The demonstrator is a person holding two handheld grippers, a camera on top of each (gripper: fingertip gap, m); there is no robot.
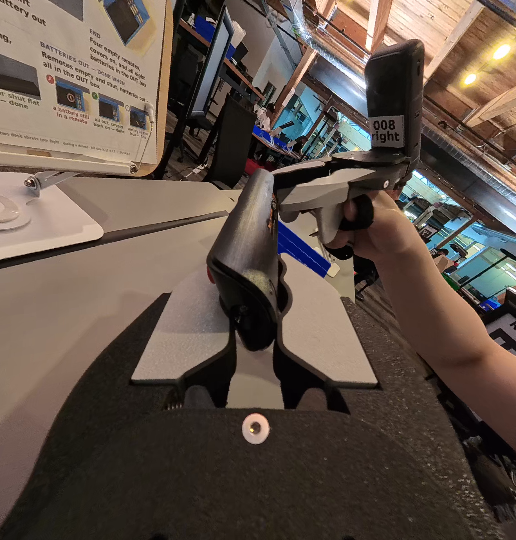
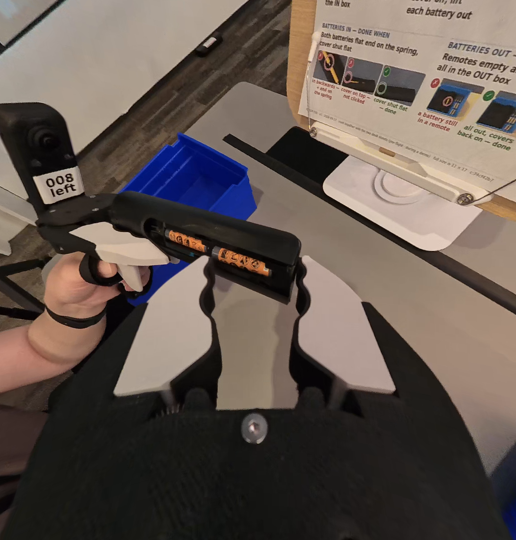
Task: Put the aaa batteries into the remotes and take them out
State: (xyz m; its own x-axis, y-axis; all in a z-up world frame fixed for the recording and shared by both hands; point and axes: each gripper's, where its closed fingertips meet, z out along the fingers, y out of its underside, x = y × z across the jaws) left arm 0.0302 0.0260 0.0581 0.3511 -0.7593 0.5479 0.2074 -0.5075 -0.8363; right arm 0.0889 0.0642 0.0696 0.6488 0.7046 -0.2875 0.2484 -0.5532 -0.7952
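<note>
My left gripper [image 1: 251,292] is shut on a black remote [image 1: 245,233] and holds it above the grey table, tilted up. In the right wrist view the remote [image 2: 221,225] lies crosswise with its battery bay open. Two orange AAA batteries [image 2: 186,241] [image 2: 242,261] sit inside, end to end. My right gripper [image 2: 255,263] is open, with its fingertips on either side of the remote's free end and the nearer battery. No cover shows on the bay. The right gripper also shows in the left wrist view [image 1: 275,193], tips at the remote's edge.
An empty blue bin [image 2: 192,181] stands on the table behind the remote. An instruction sheet [image 2: 411,73] on a white stand base [image 2: 397,210] stands at the right. A small black object [image 2: 208,43] lies on a far table.
</note>
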